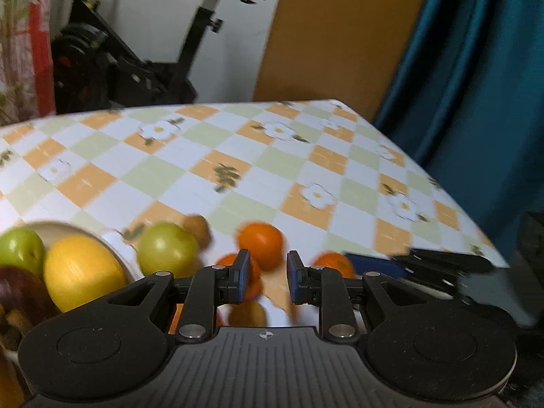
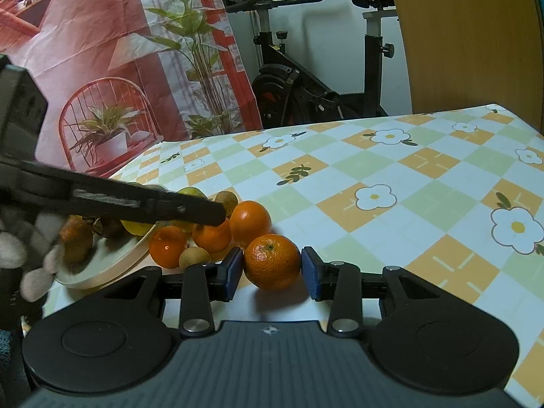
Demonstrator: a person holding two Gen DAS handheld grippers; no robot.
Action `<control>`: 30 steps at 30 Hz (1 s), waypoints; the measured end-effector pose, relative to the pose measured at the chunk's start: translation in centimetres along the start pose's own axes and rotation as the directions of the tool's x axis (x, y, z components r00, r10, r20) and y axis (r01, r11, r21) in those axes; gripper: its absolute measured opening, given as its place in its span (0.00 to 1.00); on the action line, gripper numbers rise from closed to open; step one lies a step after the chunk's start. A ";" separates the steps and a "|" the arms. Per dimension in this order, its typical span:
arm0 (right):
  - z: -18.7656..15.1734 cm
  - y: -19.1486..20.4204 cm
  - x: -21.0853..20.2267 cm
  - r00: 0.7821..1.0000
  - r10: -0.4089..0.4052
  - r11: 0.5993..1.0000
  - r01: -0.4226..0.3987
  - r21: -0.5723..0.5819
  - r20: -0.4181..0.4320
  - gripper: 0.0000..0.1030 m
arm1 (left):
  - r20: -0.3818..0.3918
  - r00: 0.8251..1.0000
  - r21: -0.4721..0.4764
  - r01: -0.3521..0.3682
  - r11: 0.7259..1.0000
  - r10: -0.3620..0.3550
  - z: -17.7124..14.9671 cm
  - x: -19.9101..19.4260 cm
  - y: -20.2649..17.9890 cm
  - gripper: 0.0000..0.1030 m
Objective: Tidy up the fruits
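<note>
So the right claw (image 2: 272, 273) has a mandarin (image 2: 272, 261) sitting squarely between its blue pads, both pads touching the peel at the widest part, so I'd call it clamped on that fruit. The mandarin rests on the checked bench (image 2: 425, 183), just in front of a little heap of more oranges (image 2: 250, 222) and a couple of brown kiwi-looking things. Right beside that heap is the cream plate (image 2: 112, 265), already carrying a lemon (image 1: 81, 272), a green apple (image 1: 20, 250) and something dark red.

The left claw (image 1: 268, 277) is at its narrowest, pads drawn in with a small gap left, and nothing gripped between them. It hangs over the heap next to the plate, with a second green apple (image 1: 166, 248) lying loose on the bench to its left. The left view is pretty blurry, so I can't say if it touches anything.

Handling-wise, my guess: mandarins are light and a bit squishy, with loose peel that dents or tears if you squeeze hard. The skin has some texture, so it shouldn't slip much. Holding it across the equator like it is now seems the right spot, since the round shape centres itself between flat pads. Main worry is that it rolls off once released, or that bumping the heap sends the others rolling.
</note>
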State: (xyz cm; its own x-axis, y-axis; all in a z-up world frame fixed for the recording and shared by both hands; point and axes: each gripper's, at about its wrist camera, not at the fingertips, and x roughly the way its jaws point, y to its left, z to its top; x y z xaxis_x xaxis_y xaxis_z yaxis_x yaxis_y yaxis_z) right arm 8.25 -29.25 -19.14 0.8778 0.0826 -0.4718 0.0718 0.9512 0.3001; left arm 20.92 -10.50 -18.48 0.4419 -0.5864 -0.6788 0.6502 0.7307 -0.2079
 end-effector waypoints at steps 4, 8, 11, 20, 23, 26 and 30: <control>0.0 0.0 0.0 1.000 0.000 1.000 0.000 -0.001 0.000 0.39 | -0.019 0.999 0.015 0.032 0.999 -0.032 -0.9 0.0 -0.8 0.24; -0.1 0.1 0.0 1.000 -0.004 1.000 0.004 -0.008 0.000 0.39 | -0.039 0.997 -0.038 0.059 0.998 -0.060 -1.3 0.3 -0.8 0.24; -0.1 0.0 -0.1 1.000 -0.006 1.000 0.006 -0.006 0.003 0.39 | -0.004 0.997 -0.052 0.074 0.996 -0.074 -1.4 -0.4 -0.7 0.24; 0.0 -0.1 0.0 1.000 -0.004 1.000 0.004 0.003 0.004 0.39 | 0.058 0.995 -0.046 -0.073 0.996 0.075 -0.2 -0.3 0.4 0.24; 0.0 -0.2 0.0 1.000 -0.003 1.000 0.003 0.006 0.004 0.39 | 0.025 0.997 0.001 -0.073 0.997 0.073 -0.5 0.4 -0.5 0.25; 0.0 -0.1 0.0 1.000 -0.001 1.000 0.001 0.005 0.003 0.39 | 0.027 0.995 0.007 -0.092 0.996 0.091 -0.7 0.6 -0.6 0.37; 0.0 0.0 -0.1 1.000 0.002 1.000 -0.002 0.000 0.002 0.39 | 0.018 0.992 0.007 -0.125 0.992 0.125 -1.0 0.5 -0.1 0.40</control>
State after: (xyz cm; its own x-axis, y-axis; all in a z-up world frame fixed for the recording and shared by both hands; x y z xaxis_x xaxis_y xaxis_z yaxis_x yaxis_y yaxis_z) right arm 8.17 -29.28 -19.13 0.8791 0.0839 -0.4692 0.0698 0.9511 0.3009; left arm 20.45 -10.51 -19.48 0.5305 -0.4968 -0.6869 0.5944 0.7957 -0.1165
